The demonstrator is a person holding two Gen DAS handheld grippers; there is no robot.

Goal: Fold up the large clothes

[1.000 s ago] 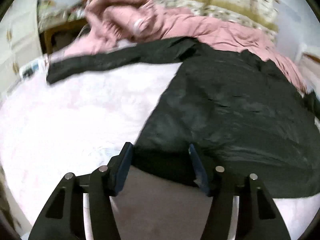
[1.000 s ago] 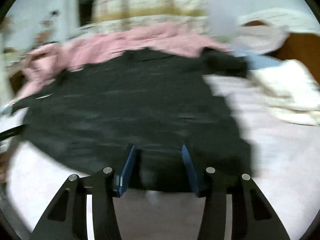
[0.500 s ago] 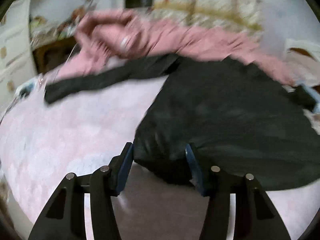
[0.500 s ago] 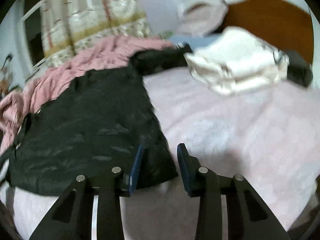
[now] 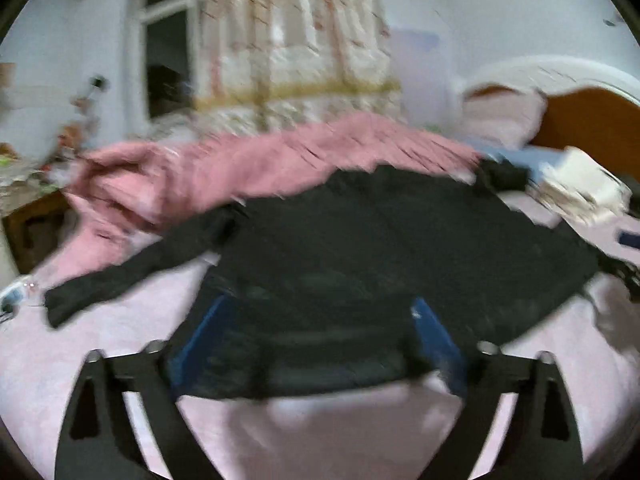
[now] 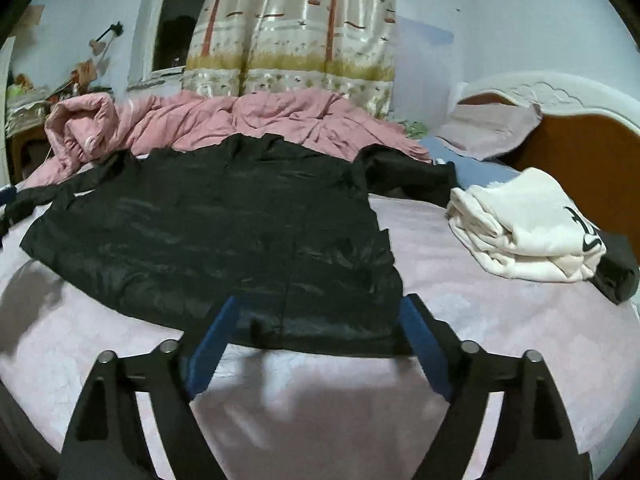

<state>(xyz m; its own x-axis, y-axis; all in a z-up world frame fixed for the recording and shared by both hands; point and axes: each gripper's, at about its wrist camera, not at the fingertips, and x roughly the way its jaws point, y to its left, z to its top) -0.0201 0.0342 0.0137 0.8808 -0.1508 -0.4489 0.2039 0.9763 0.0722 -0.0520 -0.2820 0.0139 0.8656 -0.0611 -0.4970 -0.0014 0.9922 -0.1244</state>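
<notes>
Pale pink bedding [image 6: 500, 320] covers the bed that fills both views, with a tree-print curtain [image 6: 292, 24] and a dark window [image 6: 180, 20] on the far wall and an orange-brown wooden headboard [image 6: 580, 152] with white trim at the right. One shiny black jacket [image 6: 224, 232] lies spread flat across the middle of the bed, hem toward the cameras, collar toward the curtain. It has two sleeves: one stretches out to the left [image 5: 132, 276], the other lies bunched at the far right shoulder [image 6: 408, 172]. One crumpled pink quilt [image 6: 248, 124] is heaped along the far edge of the bed, just behind the jacket and touching its collar end. One folded white garment [image 6: 524, 232] with a black logo sits well apart to the right, near the headboard, and a small dark rolled item [image 6: 616, 268] lies against it.

The left gripper [image 5: 320, 320] has its two blue-padded fingers spread wide over the near hem of the jacket, the cloth lying between them; the left view is motion-blurred. The right gripper [image 6: 316, 312] is likewise spread wide, its pads straddling the hem near the jacket's right corner without pinching it.
</notes>
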